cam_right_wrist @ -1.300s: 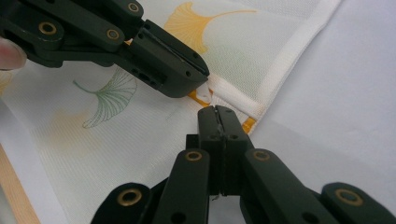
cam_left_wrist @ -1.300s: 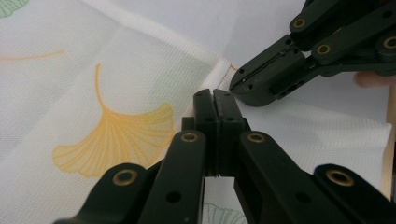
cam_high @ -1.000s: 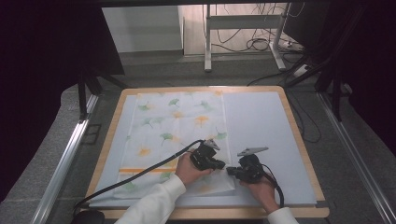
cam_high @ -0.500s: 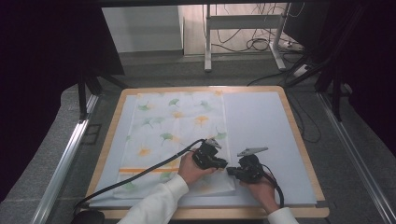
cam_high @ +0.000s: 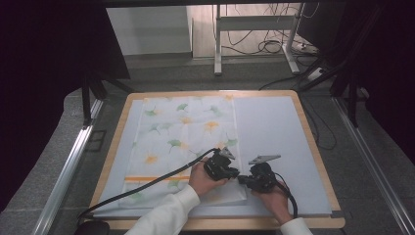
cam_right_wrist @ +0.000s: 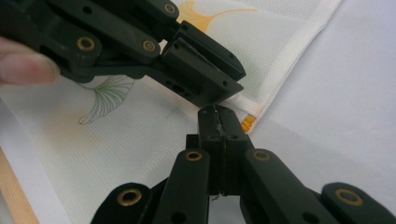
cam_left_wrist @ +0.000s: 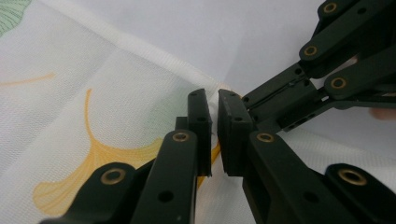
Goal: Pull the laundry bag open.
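cloth (cam_high: 183,142) spread flat on the left half of the pale blue surface (cam_high: 274,127), near right corner lifted between both tongs. thin white woven fabric, fine mesh grain plain in the gripper views, printed with green and yellow ginkgo leaves, an orange stripe across the near end, a stitched hem along the edge.

around it, from left: metal rail (cam_high: 66,171) beside the surface, dark curtain behind, wooden rim (cam_high: 115,147) framing the blue mat, black cable (cam_high: 147,183) trailing over the cloth from the left tongs, bare mat to the right, then grey floor, another rail, loose cables and a white stand's legs at the back.

left tongs (cam_left_wrist: 215,100), held in the left hand (cam_high: 203,178) with a white sleeve, nearly pressed together, a fold of the cloth's hem caught in the narrow slit between the flat black pads. matte black links with brass rivets. right tongs (cam_left_wrist: 299,93) reaching in from the right of that view, tip meeting the same corner.

right tongs (cam_right_wrist: 218,116) in their own view pressed together, whether any cloth sits between them hard to tell; cloth corner with an orange tab just beyond the tip. left tongs (cam_right_wrist: 205,74) crossing above, covering part of the hem, a fingertip (cam_right_wrist: 23,60) at the far left edge. grey three-cornered plates on top of both in the high view.
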